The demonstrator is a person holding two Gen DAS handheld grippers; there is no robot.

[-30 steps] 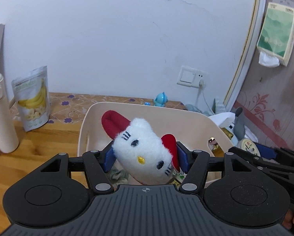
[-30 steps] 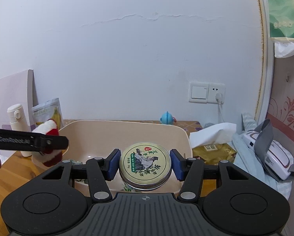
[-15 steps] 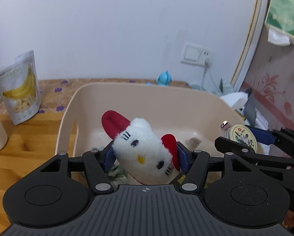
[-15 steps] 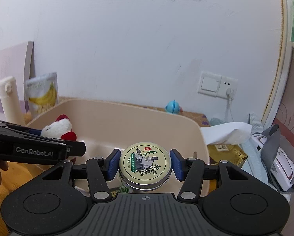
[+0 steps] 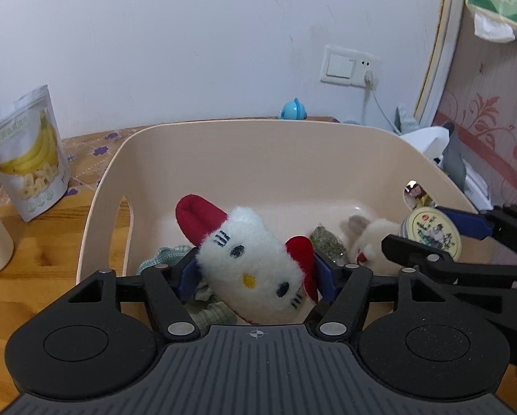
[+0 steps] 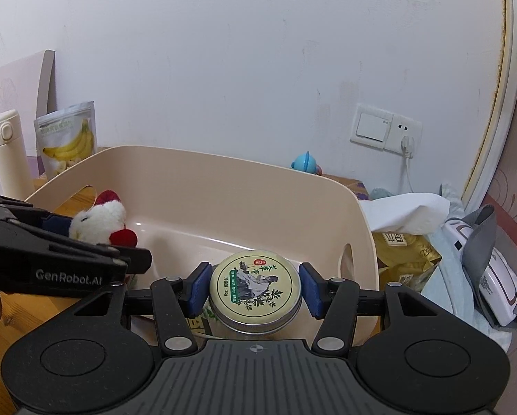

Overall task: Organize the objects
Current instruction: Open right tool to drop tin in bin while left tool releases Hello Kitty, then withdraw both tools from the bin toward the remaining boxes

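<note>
My left gripper (image 5: 255, 276) is clamped on a plush (image 5: 248, 263), a white cat face with red ears, black eyes, a yellow nose and stitched whiskers, and it hangs over the near-left part of the beige bin (image 5: 279, 131). My right gripper (image 6: 255, 288) is squeezing a jar (image 6: 255, 285) by its round cream lid, over the near-right part of that bin. The lid has a green-and-black drawing of a figure with leafy sprigs, a small red seal and Chinese characters (too small for me to read). The only writing I can make out is "GenRobot.AI" in white on the side of the left gripper, seen from the right wrist view. Down in the bin there's a second pale plush (image 5: 372, 242), a green packet (image 5: 327, 245) and some greenish cloth (image 5: 161, 259). A banana-chip pouch (image 5: 27, 152) stands on the table (image 5: 40, 256) left of the bin, next to a white flask (image 6: 8, 152).
</note>
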